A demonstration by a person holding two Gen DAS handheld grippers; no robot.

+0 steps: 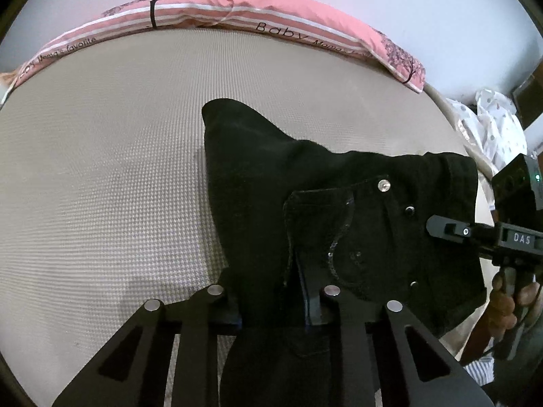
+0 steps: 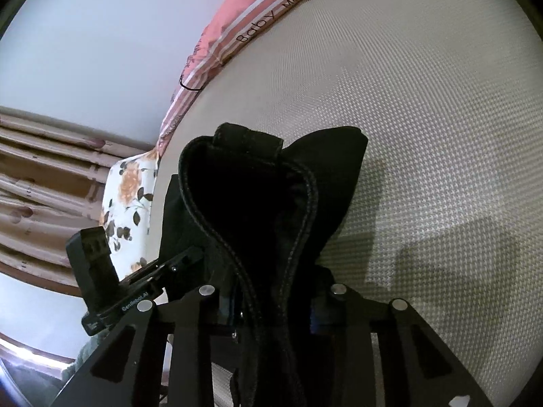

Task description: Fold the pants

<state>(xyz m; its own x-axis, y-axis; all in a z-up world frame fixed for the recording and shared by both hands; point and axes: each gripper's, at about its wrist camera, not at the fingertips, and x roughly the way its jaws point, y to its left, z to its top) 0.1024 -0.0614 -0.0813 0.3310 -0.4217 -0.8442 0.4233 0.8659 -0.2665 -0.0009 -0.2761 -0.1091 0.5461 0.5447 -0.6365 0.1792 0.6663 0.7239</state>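
Both claws are clamped on the black pants [image 1: 305, 203], each closed to a narrow gap with dark cloth bunched between its fingers. From the left wrist view, the left claw [image 1: 271, 305] pinches the fabric at 6 o'clock, close to a stitched pocket edge; a metal button [image 1: 384, 185] and small rivets sit toward 2 o'clock from the grip. The right claw [image 1: 437, 225] reaches in from 3 o'clock in that same view and meets the waistband side of the garment, with a person's hand [image 1: 505, 305] on its handle at about 4 o'clock.

From the right wrist view, the right claw [image 2: 275, 308] bites a thick seamed edge of the pants that runs from 6 o'clock up toward the centre, where a belt loop shows at the top of the fold. The left claw [image 2: 190, 257] enters from 9 o'clock and touches the cloth's left side.

The pants are raised at the gripped end, and the rest trails onto the bed [image 1: 101, 169], whose cover is a beige waffle weave. A pink striped pillow [image 1: 237, 6] with printed lettering lies along the bed's far edge at 12 o'clock. A floral cloth [image 2: 129, 196] hangs at 9 o'clock in the right wrist view, beside brown curtains [image 2: 44, 183].
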